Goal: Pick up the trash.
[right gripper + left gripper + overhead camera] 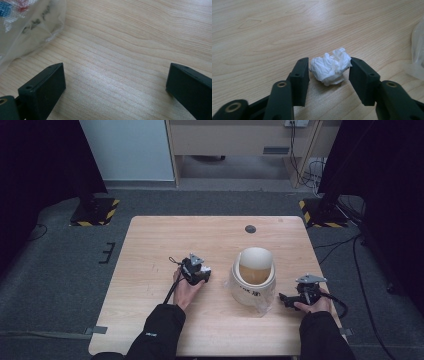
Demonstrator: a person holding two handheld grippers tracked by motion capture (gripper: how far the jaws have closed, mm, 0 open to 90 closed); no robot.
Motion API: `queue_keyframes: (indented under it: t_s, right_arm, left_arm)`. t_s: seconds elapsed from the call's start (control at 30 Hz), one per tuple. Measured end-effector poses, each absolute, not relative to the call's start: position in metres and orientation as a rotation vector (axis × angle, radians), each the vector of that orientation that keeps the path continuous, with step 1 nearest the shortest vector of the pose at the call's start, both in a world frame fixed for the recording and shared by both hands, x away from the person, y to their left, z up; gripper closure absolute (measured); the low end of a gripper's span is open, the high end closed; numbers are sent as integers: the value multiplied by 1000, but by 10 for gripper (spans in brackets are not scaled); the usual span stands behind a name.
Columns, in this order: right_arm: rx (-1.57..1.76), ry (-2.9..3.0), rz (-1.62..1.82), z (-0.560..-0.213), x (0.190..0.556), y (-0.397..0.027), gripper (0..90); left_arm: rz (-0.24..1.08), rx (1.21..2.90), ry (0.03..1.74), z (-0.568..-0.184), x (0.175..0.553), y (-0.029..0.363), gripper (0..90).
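A crumpled wad of white tissue (pixel 330 67) lies on the wooden bench (pixel 150 245), squarely between the two black jaws of the left hand-held gripper (pixel 329 72). The jaw on the right of the left gripper view appears to touch the wad's edge, while the other stands just beside it with a sliver of gap, so the paper is bracketed rather than firmly pinched. In the high view that left hand-held gripper (pixel 199 272) sits low over the bench, just to the left of a white bin lined with a clear plastic bag (pixel 253 275).

The step in hand looks to be the pickup of the tissue. Next comes a full squeeze until both pads bite into the soft paper, then a lift clear of the wood; a loose pinch could let the light wad slip or spring out.

The right hand-held gripper (pixel 292 301) rests near the bench's right edge, beside the bin, its jaws spread wide over bare wood with nothing between them; a fold of the plastic bag (pixel 27 27) lies just beyond one jaw.
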State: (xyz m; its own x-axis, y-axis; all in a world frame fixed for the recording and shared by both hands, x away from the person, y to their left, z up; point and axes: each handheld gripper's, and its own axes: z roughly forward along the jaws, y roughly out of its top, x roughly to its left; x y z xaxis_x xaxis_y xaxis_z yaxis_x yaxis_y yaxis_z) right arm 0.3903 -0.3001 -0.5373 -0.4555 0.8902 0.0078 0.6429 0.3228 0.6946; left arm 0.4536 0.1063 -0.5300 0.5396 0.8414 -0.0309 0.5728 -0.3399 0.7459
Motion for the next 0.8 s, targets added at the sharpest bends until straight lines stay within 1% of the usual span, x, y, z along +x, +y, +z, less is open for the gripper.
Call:
queue_keyframes:
  t_s: [0.17,0.23,0.53,0.8]
  right_arm:
    - [1359,2219,903,-537,390,-300,24]
    - [1362,2216,905,-538,390,-300,23]
    - [1360,2214,909,-538,390,-300,19]
    - [1355,2208,920,-539,389,-300,15]
  left_arm:
    - [470,2067,1141,-531,454,106,613]
    - [468,2067,1138,-530,454,107,634]
    - [459,2081,1078,-519,443,110,655]
    - [450,2033,997,-492,417,123,656]
